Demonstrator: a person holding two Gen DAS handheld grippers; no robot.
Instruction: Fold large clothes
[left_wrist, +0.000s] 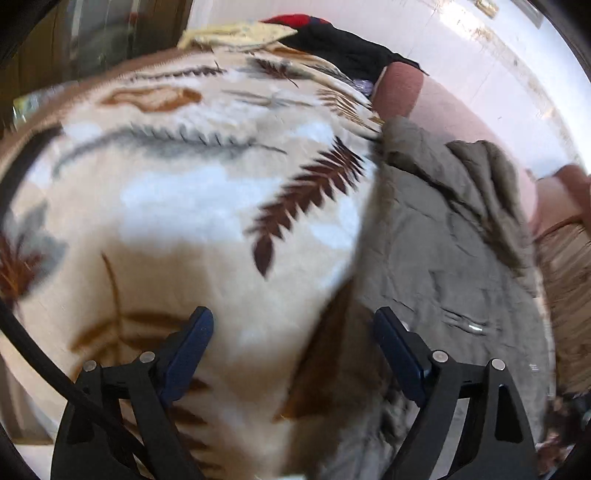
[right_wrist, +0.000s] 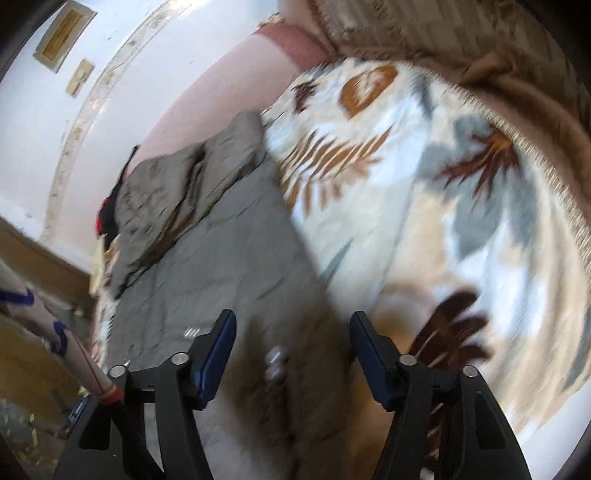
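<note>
1. The left claw (left_wrist: 293, 330) is hanging wide open with nothing between its blue-padded fingers (left_wrist: 192, 350), hovering over the leaf-patterned blanket (left_wrist: 192, 199), just beside the edge of the grey garment (left_wrist: 454, 273).
2. The right claw (right_wrist: 293, 334) is also standing wide apart and gripping nothing, poised above the lower part of the grey garment (right_wrist: 218, 266).
3. The grey garment is lying spread on the blanket, with its upper part bunched into rumpled folds (right_wrist: 173, 192) toward the white wall (right_wrist: 44, 129).
4. A dark red-and-black item (left_wrist: 332, 40) is lying at the far end of the blanket.
5. Both views are showing motion blur, so small details on the garment are hard to tell.
</note>
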